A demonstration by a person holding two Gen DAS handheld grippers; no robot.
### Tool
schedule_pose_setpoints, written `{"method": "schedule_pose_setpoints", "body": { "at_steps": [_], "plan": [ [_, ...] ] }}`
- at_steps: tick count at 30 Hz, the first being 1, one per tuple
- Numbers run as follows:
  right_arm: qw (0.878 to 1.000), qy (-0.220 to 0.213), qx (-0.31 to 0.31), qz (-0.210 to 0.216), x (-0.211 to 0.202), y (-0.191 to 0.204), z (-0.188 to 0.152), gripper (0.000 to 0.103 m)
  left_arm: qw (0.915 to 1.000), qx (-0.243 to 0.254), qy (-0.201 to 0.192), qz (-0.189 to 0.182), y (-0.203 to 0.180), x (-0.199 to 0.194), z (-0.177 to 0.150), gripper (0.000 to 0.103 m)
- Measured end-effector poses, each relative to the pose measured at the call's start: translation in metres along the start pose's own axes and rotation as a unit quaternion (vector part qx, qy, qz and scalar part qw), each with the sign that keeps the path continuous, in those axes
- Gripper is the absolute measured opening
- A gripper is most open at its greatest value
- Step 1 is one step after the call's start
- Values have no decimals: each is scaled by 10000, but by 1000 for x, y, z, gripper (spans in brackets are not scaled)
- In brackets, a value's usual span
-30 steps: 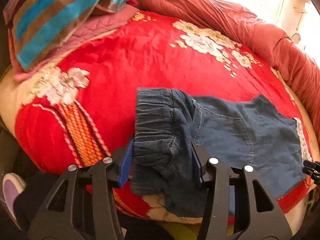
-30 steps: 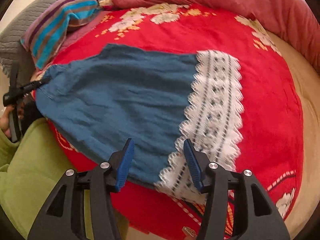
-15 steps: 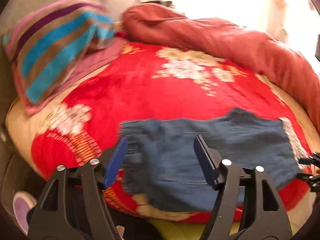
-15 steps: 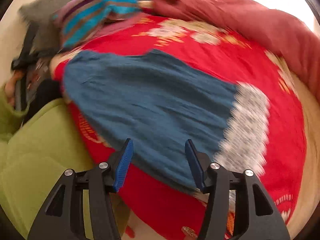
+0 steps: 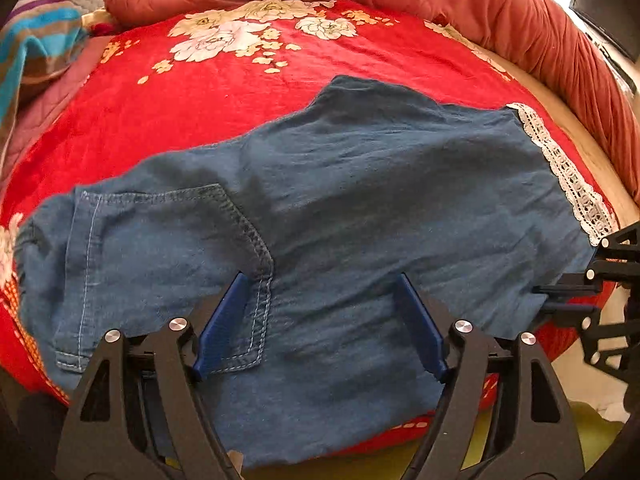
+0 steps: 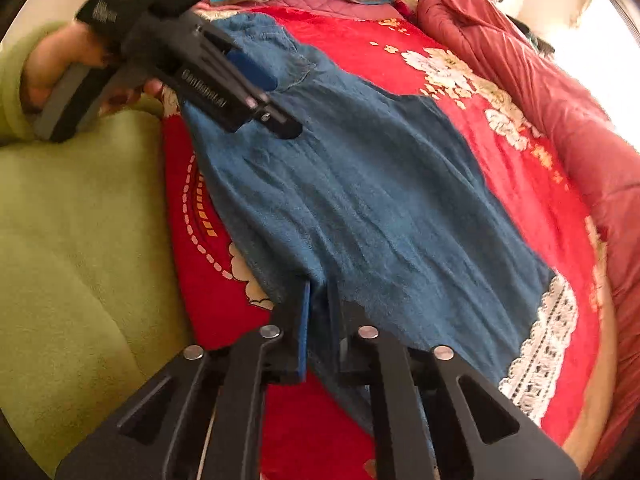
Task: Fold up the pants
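Blue denim pants (image 5: pixel 380 184) with a white lace hem (image 5: pixel 560 168) lie spread flat on a red floral blanket (image 5: pixel 180 92). My left gripper (image 5: pixel 320 280) hovers over the pocket area near the front edge. Its jaws are opening, and cloth lies below them but is not pinched. In the right wrist view the pants (image 6: pixel 380 200) run from top left to the lace hem (image 6: pixel 540 344). My right gripper (image 6: pixel 318 292) is shut on the pants' near edge. The right gripper (image 5: pixel 548 298) also shows at the right edge of the left wrist view. A hand holds the left gripper (image 6: pixel 264 96) over the waist end.
A rust-red duvet (image 5: pixel 480 8) is bunched along the far and right sides of the bed. A striped pillow (image 5: pixel 32 52) lies at the far left. The person's green clothing (image 6: pixel 80 240) fills the near side by the bed's edge.
My left gripper let go of the waistband, opened wider and moved along the pants to the pocket. My right gripper rolled, shifted toward the middle of the near edge and closed on the cloth.
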State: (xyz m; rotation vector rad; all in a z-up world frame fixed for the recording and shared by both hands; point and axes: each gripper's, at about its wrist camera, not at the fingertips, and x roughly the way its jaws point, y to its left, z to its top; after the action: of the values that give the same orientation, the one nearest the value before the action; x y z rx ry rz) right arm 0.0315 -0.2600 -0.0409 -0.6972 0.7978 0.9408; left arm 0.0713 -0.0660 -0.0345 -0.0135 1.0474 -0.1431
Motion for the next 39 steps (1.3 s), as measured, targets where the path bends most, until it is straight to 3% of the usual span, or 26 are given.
{"method": "schedule_pose_setpoints", "body": {
  "at_steps": [4,10,15,16,20,24,27,32,35,36,38,39],
  "plan": [
    [9997,-109,31,225,-11,3,-6,4,9997,-177,-44,-139,8,-3,-2,69],
    [9989,55,47,472,-2,18,-19,0,9995,-233,-80,-186,9,-2,-1,69],
    [9965,-358,487,581,-28,0,-16,1,9995,-244,-97,-176,10,-3,-3,69],
    [9958,-478,573,534,-35,-5,-16,2,9995,-243,-96,-169,9,-3,-3,70],
    [9903,-754,1151,215,-46,-39,-17,24,9997,-186,-86,-124,7,-2,-3,72],
    [9847,-604,1631,93,-33,-67,-23,26,9999,-125,-68,-61,5,-1,-4,73],
    [9835,23,1802,167,-4,-74,-34,26,9999,-100,-57,-37,4,-1,-3,73],
    [9791,-316,1983,312,-19,-83,-40,27,9996,-102,-206,-170,3,-16,9,73],
    [9653,-883,2457,68,-45,-110,-44,27,9993,-50,-353,-140,3,-27,28,73],
    [9595,-997,2634,-16,-50,-120,-47,34,9992,-35,-380,-107,3,-28,35,73],
    [9335,-1180,3375,-273,-58,-161,-58,44,9992,-46,-394,-83,5,-26,51,73],
    [9234,-1164,3641,-351,-59,-172,-64,44,9992,-47,-389,-67,6,-23,59,73]
  ]
}}
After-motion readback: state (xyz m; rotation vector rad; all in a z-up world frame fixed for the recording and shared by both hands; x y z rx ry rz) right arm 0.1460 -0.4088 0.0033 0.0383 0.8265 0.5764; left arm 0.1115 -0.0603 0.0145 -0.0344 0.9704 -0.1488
